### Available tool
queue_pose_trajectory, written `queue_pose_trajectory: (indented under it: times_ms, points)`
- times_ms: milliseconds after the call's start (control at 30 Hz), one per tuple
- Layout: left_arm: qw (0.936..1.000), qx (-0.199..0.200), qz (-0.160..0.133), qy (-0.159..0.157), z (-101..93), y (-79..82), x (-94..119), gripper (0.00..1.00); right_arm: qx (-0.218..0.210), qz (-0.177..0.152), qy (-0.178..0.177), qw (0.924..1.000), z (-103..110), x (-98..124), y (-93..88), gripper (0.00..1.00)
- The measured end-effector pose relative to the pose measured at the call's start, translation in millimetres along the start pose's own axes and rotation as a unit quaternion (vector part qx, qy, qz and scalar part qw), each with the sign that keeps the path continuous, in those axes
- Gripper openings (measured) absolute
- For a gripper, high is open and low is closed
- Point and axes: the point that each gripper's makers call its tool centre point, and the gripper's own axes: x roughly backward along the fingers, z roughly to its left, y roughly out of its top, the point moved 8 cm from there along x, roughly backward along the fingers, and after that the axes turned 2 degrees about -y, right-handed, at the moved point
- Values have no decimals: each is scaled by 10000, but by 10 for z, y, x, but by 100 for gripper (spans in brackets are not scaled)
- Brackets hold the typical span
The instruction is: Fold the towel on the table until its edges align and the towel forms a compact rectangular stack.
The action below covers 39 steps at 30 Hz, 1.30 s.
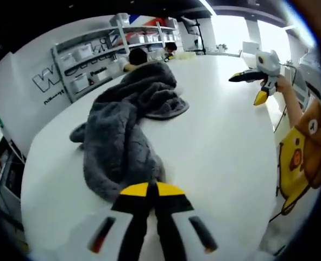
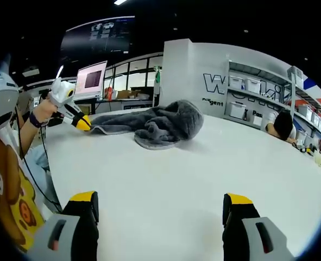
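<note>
Fluffy dark grey towel (image 1: 128, 133) lies crumpled in long heap on white table (image 1: 220, 152), nothing folded yet. Left gripper (image 1: 149, 190) pinched together on near towel edge. Right gripper (image 2: 160, 209), jaws spread wide, empty, hovers over bare tabletop, well apart from towel. Best move, I reckon: take second corner with right, pull both apart, spread flat before folding. Pale storage bins (image 2: 246, 84) on shelves behind; contents not discernible.

A dark grey towel (image 1: 125, 130) lies on the white table (image 1: 220, 152); both black claws are yellow-tipped.
</note>
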Motion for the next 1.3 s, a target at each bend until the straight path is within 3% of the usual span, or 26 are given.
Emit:
queue_pose_trajectory:
  times_ms: [667, 1100, 1300]
  points:
    - [9979, 362, 247, 487, 194, -316, 183, 4, -17, -3, -19, 10000, -10, -10, -2, 99]
    - [9953, 529, 290, 762, 296, -405, 294, 4, -35, 10, -21, 10000, -22, -12, -21, 99]
    - [9924, 512, 439, 1029, 385, -450, 345, 4, -40, 8, -43, 10000, -30, -1, -24, 99]
